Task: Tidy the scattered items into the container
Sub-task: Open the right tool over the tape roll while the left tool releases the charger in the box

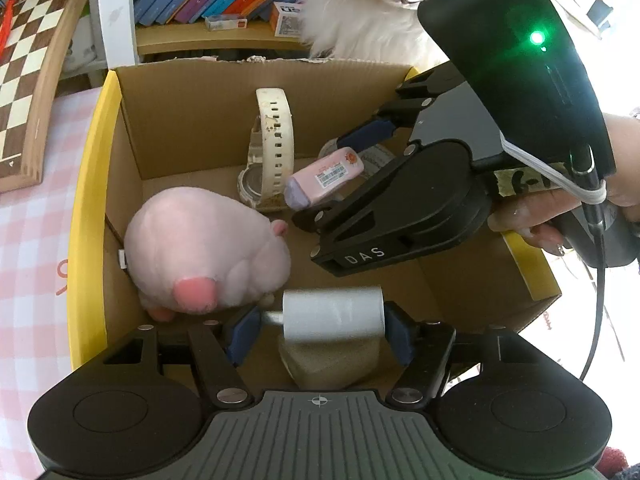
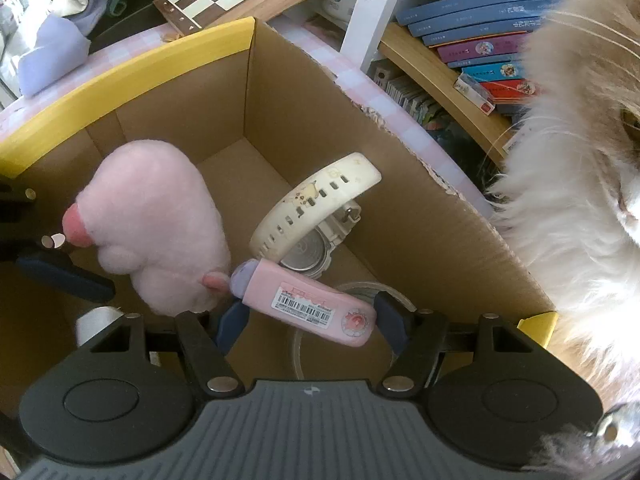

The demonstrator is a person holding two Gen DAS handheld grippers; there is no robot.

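Observation:
A cardboard box (image 1: 192,120) with yellow flaps holds a pink plush toy (image 1: 204,248), a cream watch (image 1: 274,140) and a clear tape roll (image 2: 360,292). My left gripper (image 1: 318,320) is shut on a white roll (image 1: 332,314) just above the box floor. My right gripper (image 2: 312,316) is shut on a pink correction tape (image 2: 312,304) and holds it inside the box beside the watch (image 2: 316,200). The right gripper (image 1: 340,176) also shows in the left wrist view with the pink correction tape (image 1: 324,178). The plush toy (image 2: 160,220) lies left of it.
A fluffy cat (image 2: 580,200) sits right behind the box's far wall. A bookshelf (image 1: 224,0) stands behind the box. A chessboard (image 1: 24,72) lies at the left on the pink checked tablecloth (image 1: 28,280). A tan block (image 1: 332,364) lies under the white roll.

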